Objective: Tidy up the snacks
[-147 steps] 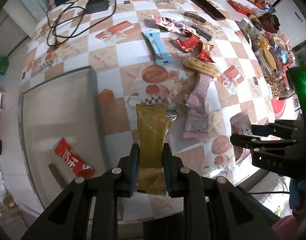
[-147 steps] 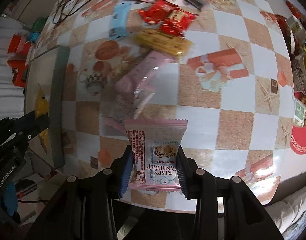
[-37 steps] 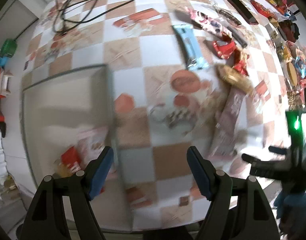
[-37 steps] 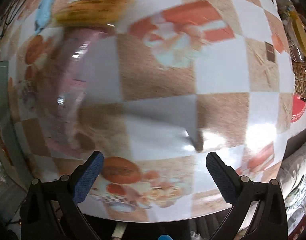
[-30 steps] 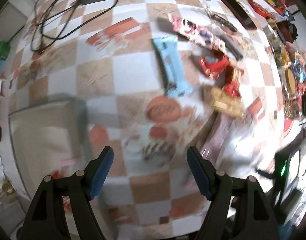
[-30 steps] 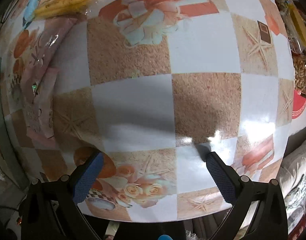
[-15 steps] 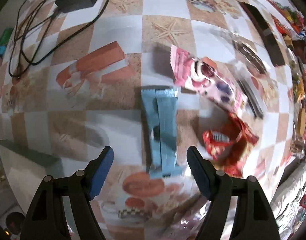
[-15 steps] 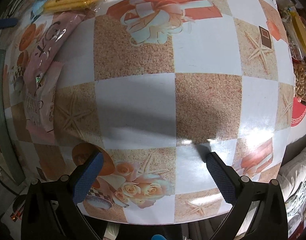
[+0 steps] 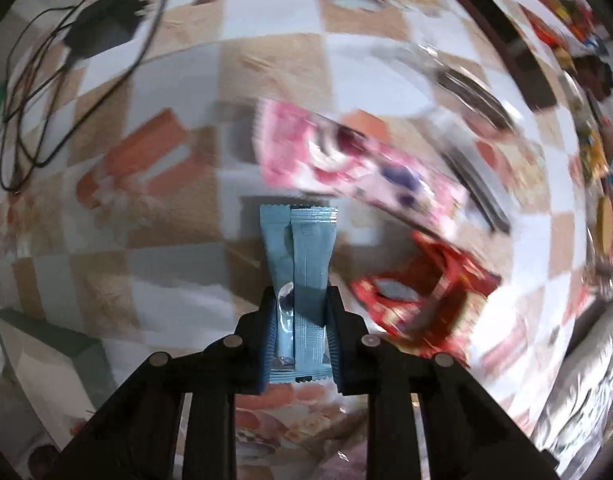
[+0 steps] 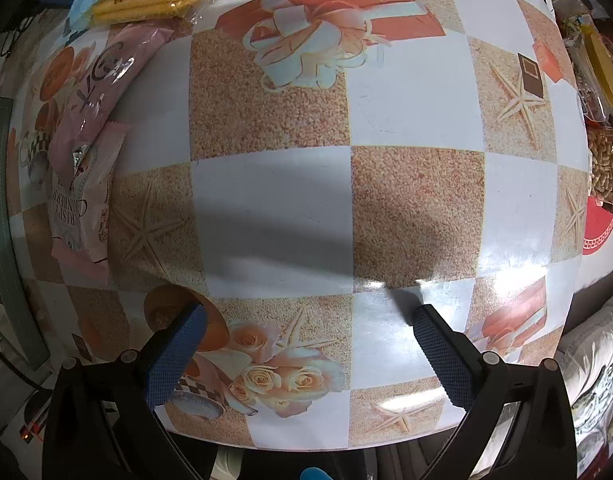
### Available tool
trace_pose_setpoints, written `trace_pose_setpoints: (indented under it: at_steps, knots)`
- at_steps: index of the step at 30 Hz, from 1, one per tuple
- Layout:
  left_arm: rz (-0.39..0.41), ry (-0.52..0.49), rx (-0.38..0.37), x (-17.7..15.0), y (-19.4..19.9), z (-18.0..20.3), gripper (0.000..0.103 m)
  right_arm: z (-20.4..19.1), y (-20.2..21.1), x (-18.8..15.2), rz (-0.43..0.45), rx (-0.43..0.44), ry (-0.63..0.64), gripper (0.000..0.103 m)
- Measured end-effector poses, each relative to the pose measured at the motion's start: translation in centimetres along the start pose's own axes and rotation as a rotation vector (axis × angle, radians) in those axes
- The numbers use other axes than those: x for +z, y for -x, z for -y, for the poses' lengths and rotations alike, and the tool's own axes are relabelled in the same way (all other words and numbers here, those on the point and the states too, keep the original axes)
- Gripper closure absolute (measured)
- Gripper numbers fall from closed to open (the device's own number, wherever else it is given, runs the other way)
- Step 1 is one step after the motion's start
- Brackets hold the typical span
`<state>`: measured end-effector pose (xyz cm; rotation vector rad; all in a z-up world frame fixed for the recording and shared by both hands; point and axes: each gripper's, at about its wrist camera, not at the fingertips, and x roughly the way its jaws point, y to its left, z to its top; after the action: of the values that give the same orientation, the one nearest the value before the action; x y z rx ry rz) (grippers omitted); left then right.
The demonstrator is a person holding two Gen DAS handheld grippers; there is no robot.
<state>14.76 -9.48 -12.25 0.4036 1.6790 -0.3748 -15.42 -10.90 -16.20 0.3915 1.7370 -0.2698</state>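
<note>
Left wrist view: the left gripper [image 9: 299, 334], jaws just closing, pinches the light-blue snack bar [image 9: 302, 280], its far end jutting out; the right gripper [image 10: 306, 344] gapes empty.

Light-blue snack bar [image 9: 302, 280], claw-pinched

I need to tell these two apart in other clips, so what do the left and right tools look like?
Both look alike. The left tool has black angular arms with silver round bolts and ribbed blue pads. The right tool has the same black frame and silver bolts, with blue cross-hatched pads. No cables, sleeves or lettering show.
</note>
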Motion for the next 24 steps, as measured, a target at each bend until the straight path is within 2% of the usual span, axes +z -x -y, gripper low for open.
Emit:
trace_pose_setpoints:
  at_steps: [3,8,14,18,21,24]
  knots:
    - [-0.015,-0.036,0.0,-1.9,-0.3,0.8,0.078,0.1,-0.3,0.3,-0.002,0.0,0.0,0.0]
    - [-0.042,-0.098,0.001,-7.4,-0.9,0.7,0.078,-0.1,-0.1,0.5,0.004,-0.001,-0.001,0.0]
    - [-0.069,-0.038,0.03,-13.4,-1.5,-3.4,0.078,-0.2,0.0,0.3,0.024,-0.003,0.0,0.0]
    - [-0.074,-0.034,0.051,-14.3,-1.8,-4.4,0.076,-0.3,0.2,0.2,0.03,-0.005,-0.001,0.0]
    - [-0.07,-0.02,0.047,-14.5,-1.7,-5.0,0.075,-0.2,0.2,0.6,-0.009,-0.002,-0.005,0.0]
    - [-0.056,-0.018,0.055,-17.7,-1.6,-6.9,0.075,0.3,0.6,1.3,-0.023,0.06,-0.063,0.0]
